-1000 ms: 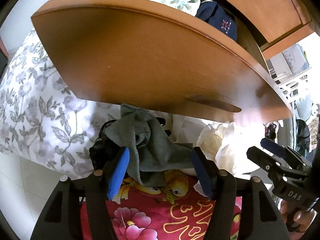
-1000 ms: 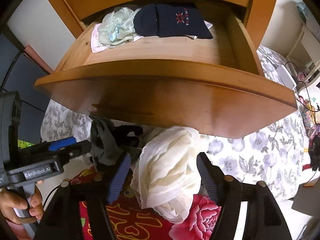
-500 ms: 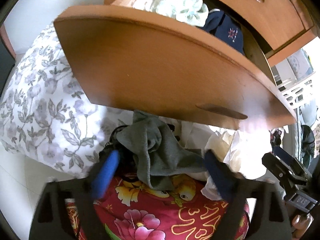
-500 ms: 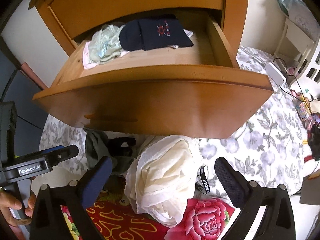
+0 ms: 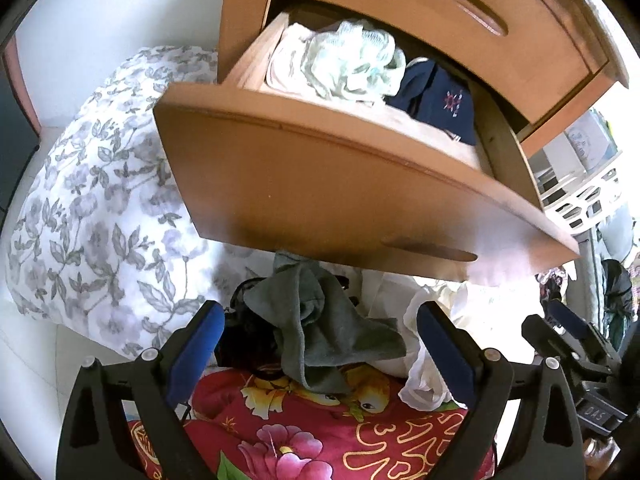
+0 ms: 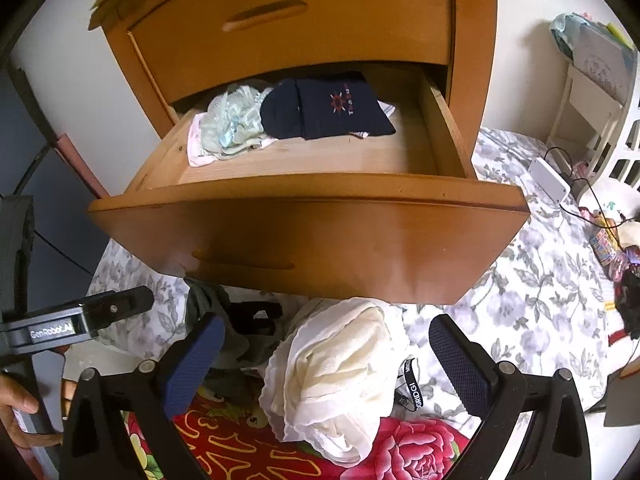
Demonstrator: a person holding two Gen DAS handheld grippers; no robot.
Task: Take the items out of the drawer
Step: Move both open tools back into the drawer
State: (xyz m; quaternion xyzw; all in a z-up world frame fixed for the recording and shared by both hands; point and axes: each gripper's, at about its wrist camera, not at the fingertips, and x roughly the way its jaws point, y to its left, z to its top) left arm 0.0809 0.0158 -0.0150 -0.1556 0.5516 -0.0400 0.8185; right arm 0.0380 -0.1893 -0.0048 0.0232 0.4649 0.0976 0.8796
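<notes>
The wooden drawer (image 6: 320, 240) stands pulled out, with a navy cloth (image 6: 332, 108) and a pale green cloth (image 6: 228, 124) inside; both also show in the left wrist view, navy cloth (image 5: 440, 100) and green cloth (image 5: 352, 64). Below its front, a grey cloth (image 5: 320, 328) lies on the red flowered blanket (image 5: 300, 440). My left gripper (image 5: 320, 320) is open over it, pads clear of the fabric. A cream cloth (image 6: 332, 368) lies heaped beside it, and my right gripper (image 6: 326, 332) is open around it without touching.
White bedding with grey flowers (image 6: 540, 300) spreads to both sides. A closed upper drawer (image 6: 280, 20) sits above the open one. A white lattice basket (image 5: 580, 200) stands at the right. A white box with a cable (image 6: 548, 180) and a black strap (image 6: 412, 388) lie on the bed.
Both grippers opened wide, letting go of the grey cloth and the cream cloth, which now lie on the blanket. Both views tilted up, showing more of the drawer's inside.
</notes>
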